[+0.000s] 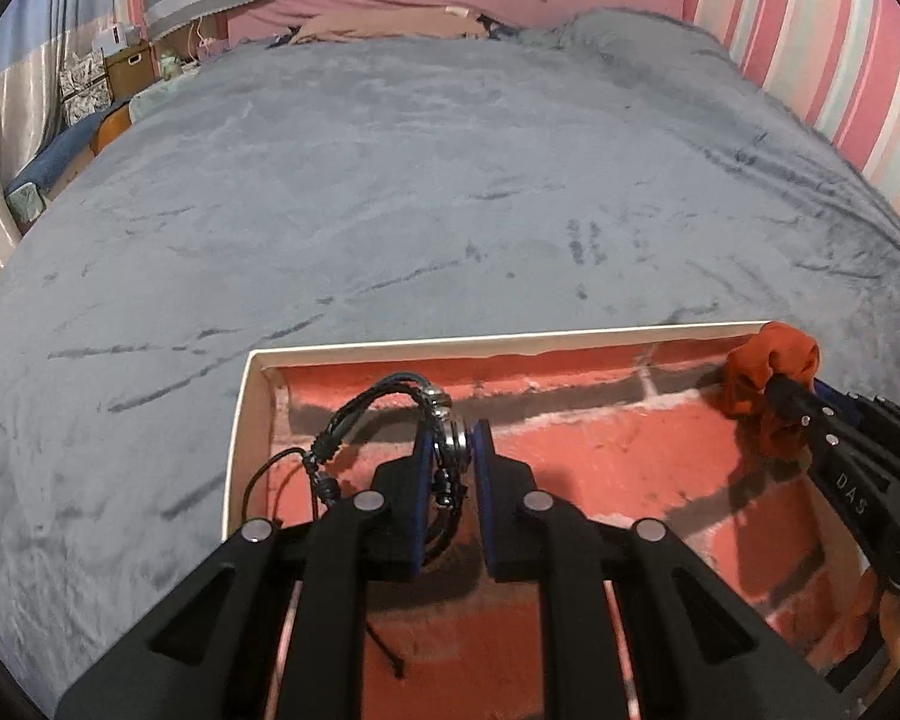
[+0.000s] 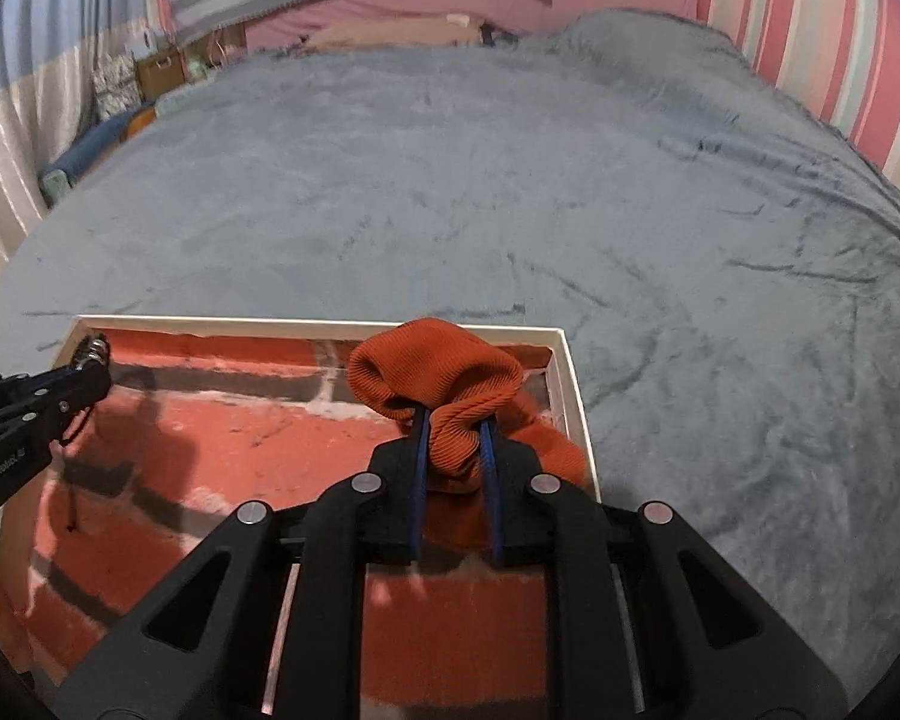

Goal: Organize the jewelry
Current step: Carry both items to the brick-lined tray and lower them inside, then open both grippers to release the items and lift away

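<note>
Left wrist view
Left gripper [image 1: 453, 450]: clamped on a bracelet, its blue-lined fingers pinching the metal beads between them.
Bracelet [image 1: 444, 420]: black braided cords with silver beads; a loop arches up and to the left of the fingers, and thin loose cords trail down beside the left finger.
Tray [image 1: 252, 408]: shallow, white-rimmed, with a brick-pattern lining in red and grey; it lies on the bed, directly below the gripper and the bracelet.
Right gripper [image 1: 777, 387]: enters from the right edge, over the far right corner of the tray, its tip buried in an orange scrunchie.
Scrunchie [image 1: 768, 363]: bunched ribbed fabric, at the tray's far right corner, above the rim.
Blanket [image 1: 420, 180]: grey, plush, brushed with dark streaks, covering the whole bed.
Background: pink and striped fabric along the far and right sides; boxes and small clutter at far left.

Right wrist view
Right gripper [image 2: 455, 420]: closed on the scrunchie [image 2: 438, 372], which bulges above and between the fingers.
Scrunchie position: over the right far part of the tray [image 2: 576, 396], near its right rim.
Left gripper [image 2: 90, 369]: comes in from the left edge over the tray's far left corner, silver beads of the bracelet [image 2: 93, 348] showing at its tip.
Blanket [image 2: 510, 180]: surrounds the tray on all visible sides.
</note>
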`<state>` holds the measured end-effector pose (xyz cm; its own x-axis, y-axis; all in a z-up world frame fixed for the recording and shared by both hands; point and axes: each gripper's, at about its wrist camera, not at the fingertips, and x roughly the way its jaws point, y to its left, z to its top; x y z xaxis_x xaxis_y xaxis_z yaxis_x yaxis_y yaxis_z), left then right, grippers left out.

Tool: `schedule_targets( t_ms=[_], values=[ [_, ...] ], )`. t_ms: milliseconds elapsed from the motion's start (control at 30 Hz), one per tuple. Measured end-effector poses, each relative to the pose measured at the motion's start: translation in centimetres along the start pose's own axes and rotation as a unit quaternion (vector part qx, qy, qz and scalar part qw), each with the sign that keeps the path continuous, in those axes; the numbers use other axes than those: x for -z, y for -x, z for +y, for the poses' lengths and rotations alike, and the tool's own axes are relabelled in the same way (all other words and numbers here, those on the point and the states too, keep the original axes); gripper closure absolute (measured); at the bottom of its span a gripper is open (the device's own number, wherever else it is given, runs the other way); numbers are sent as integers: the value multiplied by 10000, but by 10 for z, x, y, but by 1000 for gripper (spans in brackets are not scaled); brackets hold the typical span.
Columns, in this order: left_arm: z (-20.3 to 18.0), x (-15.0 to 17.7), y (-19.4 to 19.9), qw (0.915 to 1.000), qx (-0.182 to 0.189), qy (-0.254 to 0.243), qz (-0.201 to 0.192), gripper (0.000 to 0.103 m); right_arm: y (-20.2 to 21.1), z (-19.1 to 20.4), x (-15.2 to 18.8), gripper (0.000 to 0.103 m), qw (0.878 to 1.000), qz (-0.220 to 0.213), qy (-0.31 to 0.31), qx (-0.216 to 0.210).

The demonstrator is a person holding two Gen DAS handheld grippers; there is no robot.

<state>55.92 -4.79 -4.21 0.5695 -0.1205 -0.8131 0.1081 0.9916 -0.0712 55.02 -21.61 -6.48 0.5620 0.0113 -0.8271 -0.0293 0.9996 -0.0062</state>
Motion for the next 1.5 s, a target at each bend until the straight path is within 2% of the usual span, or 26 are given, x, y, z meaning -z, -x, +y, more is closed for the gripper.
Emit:
schedule_targets(
  t_ms=[167,233,433,500,533,567,600,667,733,800,867,933,1000,1067,1200,1300,1367,1500],
  values=[
    [6,-4,-19,9997,19,59,251,89,-20,1,-8,87,9992,379,-89,-81],
    [6,-6,-23,9996,-129,-1,258,89,-24,1,-10,86,9986,501,-150,-108],
    [9,-8,-36,9986,-132,8,511,87,-32,1,-13,79,9967,781,-150,-141],
    [11,-8,-36,9986,-146,22,510,76,-32,1,-11,74,9962,837,-156,-179],
    [12,-8,-33,9987,-174,25,469,62,-31,1,-11,72,9965,812,-125,-175],
    [11,-8,-29,9990,-201,17,401,50,-30,0,-11,66,9966,796,-106,-189],
    [11,-8,-23,9993,-212,2,300,47,-28,-1,-12,59,9967,772,-111,-213],
    [10,-8,-12,9996,-223,-27,186,47,-19,-6,-12,55,9969,684,-183,-339],
    [12,-11,2,9999,-129,0,88,46,-7,-9,-12,45,9969,561,-244,-486],
    [15,-11,22,9999,-90,40,-70,43,10,-10,-11,30,9980,372,-202,-477],
    [17,-7,43,9996,-52,6,-291,27,32,-13,-7,23,9984,140,-180,-511],
    [20,2,69,9983,-13,-68,-580,20,51,-18,-3,15,9982,-41,-217,-551],
    [23,14,92,9970,25,-108,-765,17,70,-21,3,8,9976,-243,-237,-603],
    [27,26,111,9960,111,-151,-878,17,89,-23,9,4,9972,-426,-219,-579],
    [33,48,147,9944,167,-156,-1030,17,126,-24,28,4,9953,-754,-206,-571],
    [33,72,174,9927,166,-228,-1173,17,157,-21,53,4,9928,-1071,-116,-527],
    [34,88,189,9913,175,-236,-1282,12,174,-19,71,4,9912,-1239,-82,-460],
    [36,122,218,9887,218,-190,-1473,12,198,-15,103,4,9881,-1491,-71,-358]
  ],
)
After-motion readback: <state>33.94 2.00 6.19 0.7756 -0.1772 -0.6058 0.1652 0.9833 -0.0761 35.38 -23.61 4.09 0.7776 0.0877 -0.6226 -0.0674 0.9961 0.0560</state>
